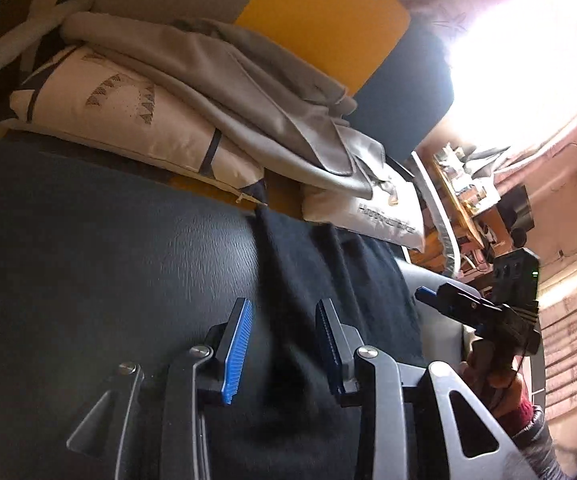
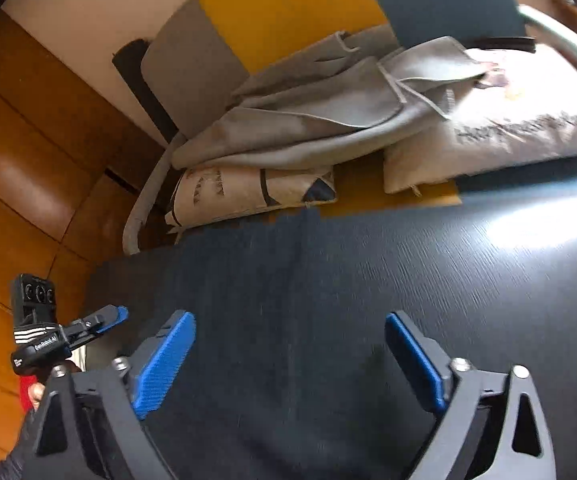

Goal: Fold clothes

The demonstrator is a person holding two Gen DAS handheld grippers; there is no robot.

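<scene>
A dark navy garment [image 1: 328, 280] lies flat on the dark seat surface [image 1: 88, 248]; it also shows in the right wrist view [image 2: 272, 280]. My left gripper [image 1: 284, 344] hovers over the garment with its blue pads apart and nothing between them. My right gripper [image 2: 288, 356] is wide open above the same cloth, empty. Each gripper shows in the other's view: the right one [image 1: 432, 296] at the right edge, the left one [image 2: 116, 316] at the lower left.
Patterned cream pillows [image 1: 120, 120] and a grey garment [image 1: 248, 96] draped on them lie at the back of the seat. Yellow, grey and dark back cushions [image 2: 288, 8] stand behind. A cluttered wooden table [image 1: 468, 200] stands to the right.
</scene>
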